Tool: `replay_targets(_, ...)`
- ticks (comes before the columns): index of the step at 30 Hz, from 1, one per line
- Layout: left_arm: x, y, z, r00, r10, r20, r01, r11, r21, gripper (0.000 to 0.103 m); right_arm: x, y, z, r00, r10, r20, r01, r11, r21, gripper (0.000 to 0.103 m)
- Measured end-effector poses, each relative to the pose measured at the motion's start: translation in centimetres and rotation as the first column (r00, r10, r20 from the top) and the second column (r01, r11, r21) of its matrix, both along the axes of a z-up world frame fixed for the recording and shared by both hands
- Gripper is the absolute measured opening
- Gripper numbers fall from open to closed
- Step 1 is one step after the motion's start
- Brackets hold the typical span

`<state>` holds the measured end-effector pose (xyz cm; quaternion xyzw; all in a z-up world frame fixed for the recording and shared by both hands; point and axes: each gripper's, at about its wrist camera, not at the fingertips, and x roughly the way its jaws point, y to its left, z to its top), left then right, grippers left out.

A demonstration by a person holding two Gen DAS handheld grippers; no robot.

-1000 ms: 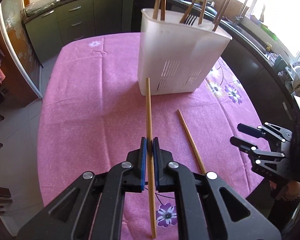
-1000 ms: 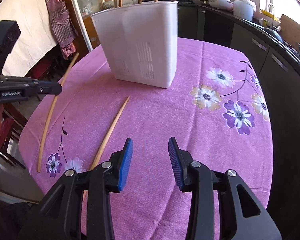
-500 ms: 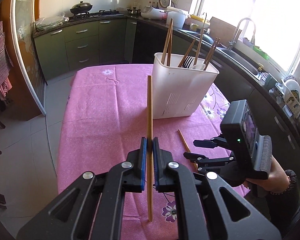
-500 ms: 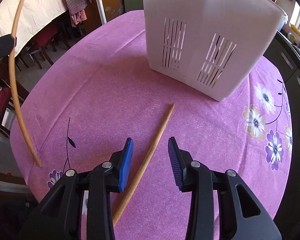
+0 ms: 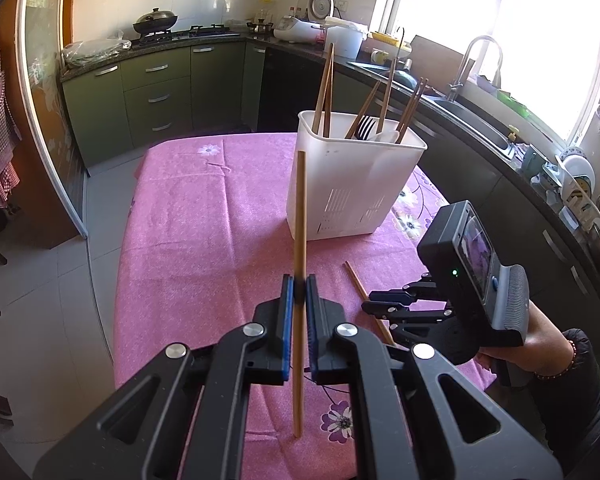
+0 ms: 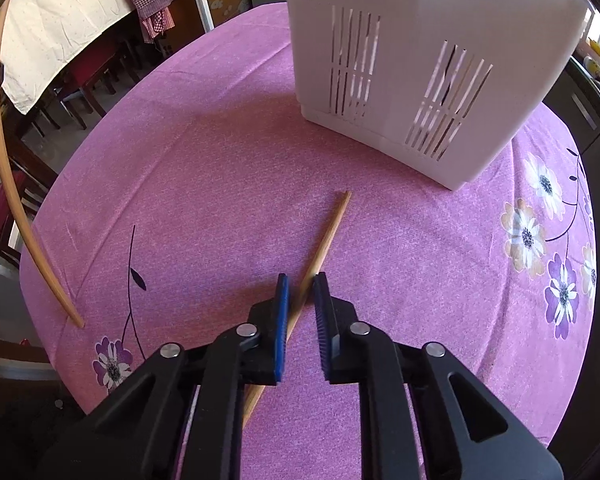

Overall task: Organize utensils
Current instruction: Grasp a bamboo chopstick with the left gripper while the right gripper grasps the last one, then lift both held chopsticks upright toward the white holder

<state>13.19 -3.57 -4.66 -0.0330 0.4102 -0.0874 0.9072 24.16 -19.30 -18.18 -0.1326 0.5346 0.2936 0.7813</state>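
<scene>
My left gripper point(image 5: 299, 290) is shut on a wooden chopstick point(image 5: 299, 216) and holds it raised above the pink tablecloth point(image 5: 204, 232); this chopstick also shows in the right wrist view point(image 6: 8, 184) at far left. A white utensil holder point(image 5: 354, 184) with several chopsticks and a fork stands ahead; it also shows in the right wrist view point(image 6: 420, 60). My right gripper point(image 6: 301, 284) is low over the table, its jaws narrowed around a second chopstick point(image 6: 326, 236) lying on the cloth, a small gap still showing. The right gripper also shows in the left wrist view point(image 5: 384, 312).
The round table carries a pink flowered cloth point(image 6: 220, 160). Kitchen cabinets point(image 5: 156, 92), a counter and a sink point(image 5: 472, 120) lie behind the table. Chairs point(image 6: 84, 72) stand beyond the table's far edge in the right wrist view.
My left gripper rose and pulled back with its chopstick. My right gripper came down over the lying chopstick and its jaws narrowed around it.
</scene>
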Motion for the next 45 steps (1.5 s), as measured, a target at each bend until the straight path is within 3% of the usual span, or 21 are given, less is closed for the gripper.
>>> replay_targets(8, 0.0, -0.2, 0.1, 1.000, -0.001, 0.001, 0.001, 1.000, 0.005, 0.006, -0.3, -0.7, 1.0, 0.998, -0.032, 0.056, 0.030, 0.999, 0.031, 0.007)
replay_targets(13, -0.3, -0.3, 0.4, 1.000, -0.006, 0.004, 0.006, 1.000, 0.010, 0.006, -1.8, -2.3, 6.5, 0.981, -0.060, 0.183, 0.037, 0.991, 0.128, 0.007)
replay_targets(20, -0.8, -0.3, 0.9, 1.000, -0.002, 0.018, 0.002, 1.000, 0.012, 0.006, -5.5, -7.1, 13.4, 0.926, -0.145, 0.348, 0.054, 0.965, 0.256, 0.007)
replay_targets(28, -1.7, -0.9, 1.3, 0.999, -0.010, 0.039, 0.009, 1.000, 0.028, 0.006, -9.0, -11.2, 14.5, 0.905, -0.206, 0.372, 0.086, 0.945, 0.315, 0.007)
replay_targets(45, -1.8, -2.2, 2.0, 0.999, -0.023, 0.049, 0.019, 0.997, 0.078, 0.006, -10.1, -11.4, 14.7, 0.907, -0.211, 0.365, 0.076, 0.933, 0.352, 0.007)
